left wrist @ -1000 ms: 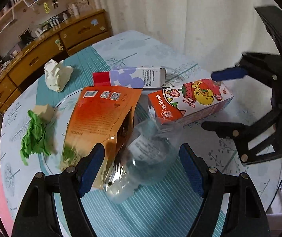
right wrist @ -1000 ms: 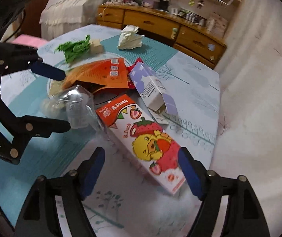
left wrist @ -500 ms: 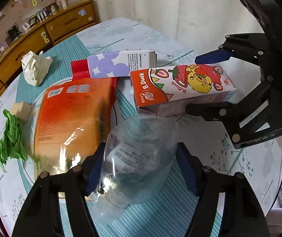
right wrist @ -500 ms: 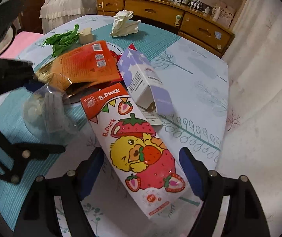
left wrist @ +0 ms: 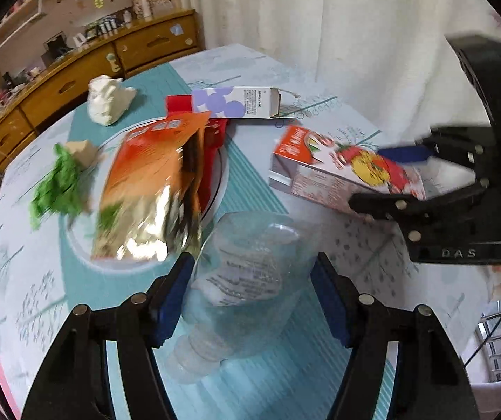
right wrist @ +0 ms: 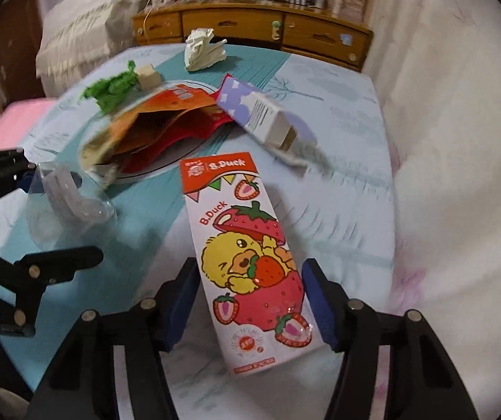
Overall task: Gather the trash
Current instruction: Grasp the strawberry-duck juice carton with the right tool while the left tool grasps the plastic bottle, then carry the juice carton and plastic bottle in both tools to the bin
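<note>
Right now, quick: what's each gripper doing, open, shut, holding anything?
Left gripper: shut on the clear plastic bottle.
Right gripper: shut on the B.Duck carton, which looks lifted at its far end.

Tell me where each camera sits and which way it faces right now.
Left wrist: rides the left gripper, looking along its fingers across the table at a clear bottle between them; right gripper at right.
Right wrist: rides the right gripper, looking over a strawberry carton; left gripper at left.
Shared: bottle, carton, orange bag, each other's gripper.
</note>
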